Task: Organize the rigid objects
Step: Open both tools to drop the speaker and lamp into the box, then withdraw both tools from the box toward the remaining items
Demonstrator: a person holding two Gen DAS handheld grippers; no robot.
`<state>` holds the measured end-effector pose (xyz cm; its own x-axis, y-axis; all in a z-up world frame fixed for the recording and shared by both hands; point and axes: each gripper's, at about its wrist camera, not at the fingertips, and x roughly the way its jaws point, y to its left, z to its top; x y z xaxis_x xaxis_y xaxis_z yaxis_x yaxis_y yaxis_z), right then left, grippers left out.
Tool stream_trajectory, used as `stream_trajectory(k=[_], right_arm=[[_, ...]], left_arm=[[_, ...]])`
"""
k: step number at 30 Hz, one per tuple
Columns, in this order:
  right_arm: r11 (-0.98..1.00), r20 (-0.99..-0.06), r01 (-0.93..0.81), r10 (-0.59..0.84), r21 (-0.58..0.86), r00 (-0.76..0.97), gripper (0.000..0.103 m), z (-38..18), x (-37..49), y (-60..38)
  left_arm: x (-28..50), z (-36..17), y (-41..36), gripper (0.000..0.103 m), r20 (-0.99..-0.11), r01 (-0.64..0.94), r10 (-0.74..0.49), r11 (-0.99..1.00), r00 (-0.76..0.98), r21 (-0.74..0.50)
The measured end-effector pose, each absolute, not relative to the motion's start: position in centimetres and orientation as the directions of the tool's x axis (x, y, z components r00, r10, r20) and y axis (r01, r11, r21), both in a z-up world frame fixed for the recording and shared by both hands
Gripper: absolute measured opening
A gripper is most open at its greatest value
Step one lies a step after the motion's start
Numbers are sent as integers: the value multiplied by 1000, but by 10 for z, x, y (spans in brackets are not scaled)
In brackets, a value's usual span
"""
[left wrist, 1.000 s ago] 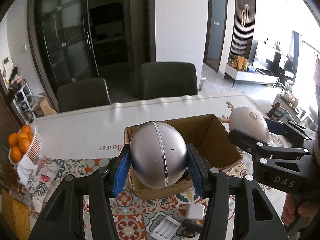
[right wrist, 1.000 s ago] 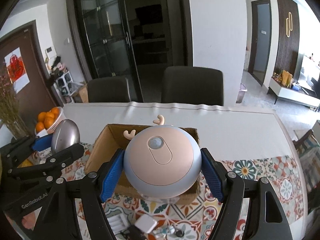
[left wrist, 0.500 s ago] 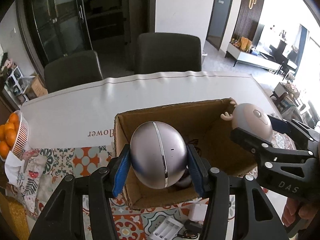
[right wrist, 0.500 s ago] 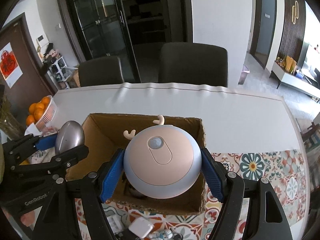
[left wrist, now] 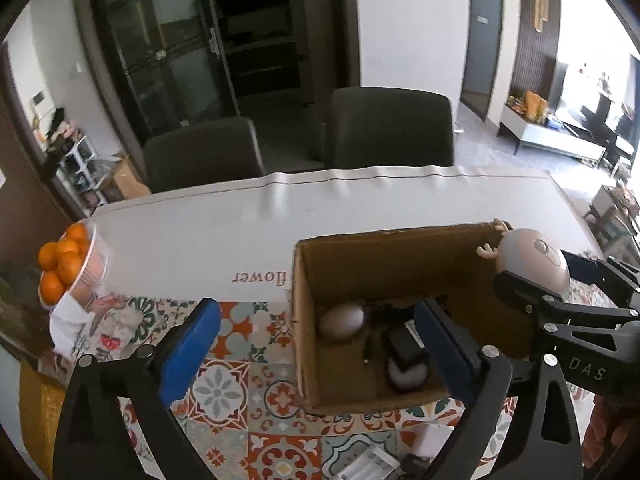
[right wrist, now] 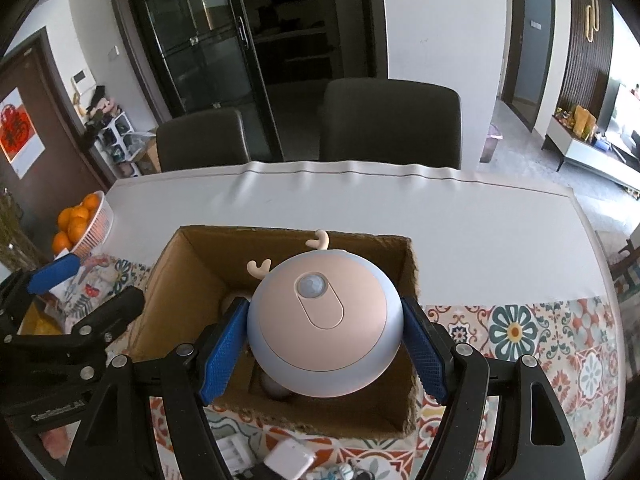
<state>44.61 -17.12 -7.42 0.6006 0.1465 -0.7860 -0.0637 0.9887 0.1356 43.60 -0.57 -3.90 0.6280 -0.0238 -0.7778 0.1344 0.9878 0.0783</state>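
An open cardboard box stands on the patterned table mat. The silver egg-shaped object lies inside it at the left, beside a black adapter with a cable and a round white thing. My left gripper is open and empty above the box's left wall. My right gripper is shut on a round pink and blue antlered night light and holds it over the box. The night light also shows in the left wrist view at the box's right rim.
A white bowl of oranges stands at the table's left edge. A white battery holder, a white charger and small parts lie on the mat in front of the box. Two dark chairs stand behind the table.
My left gripper has opened and the silver egg has dropped into the box. The left gripper has shifted left. My right gripper still holds the night light, now lower over the box.
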Motion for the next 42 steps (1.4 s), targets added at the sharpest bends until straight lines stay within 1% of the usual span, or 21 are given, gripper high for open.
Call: stream_trajectory(k=[2,3,4,6,9,13,21,24,31,39,42], right_arm=[[990,-792,-65,140,127,594,77,-74,448,-169],[992,-792,-58,123,110,598,82,-72,447,-167],[994,-789,-51,111,101,604,85,-70,446,-167],[996,-786,-42,90,81,612,85,-66,441,-165],[996,-782,-38,82,75,618,85,-63,431,-164],[997,-771,-35,79,74,631,85,-60,415,-163],[996,-759,-49,83,68,646,86,-57,385,-158],[996,-754,-52,85,67,652,85,-55,374,-155],[993,-731,-79,114,83,673,86,-52,344,-150],[991,-732,-113,134,79,668,86,-58,315,-141],[989,-738,-129,141,74,660,85,-64,306,-137]], left_arm=[[437,-40,0,99,-788,111,-16,992,615,67],[436,-40,1,99,-791,105,-15,993,612,62],[435,-41,3,99,-793,103,-15,993,610,60],[431,-40,5,99,-789,99,-4,992,614,72],[423,-38,7,100,-778,96,5,992,628,85],[407,-33,7,103,-759,104,11,989,651,104],[378,-28,12,103,-745,81,37,989,666,121],[364,-24,15,103,-722,61,61,988,690,141],[330,-12,24,103,-668,46,60,989,742,140],[301,-15,33,103,-658,10,72,993,750,121],[291,-23,37,103,-673,7,67,994,737,106]])
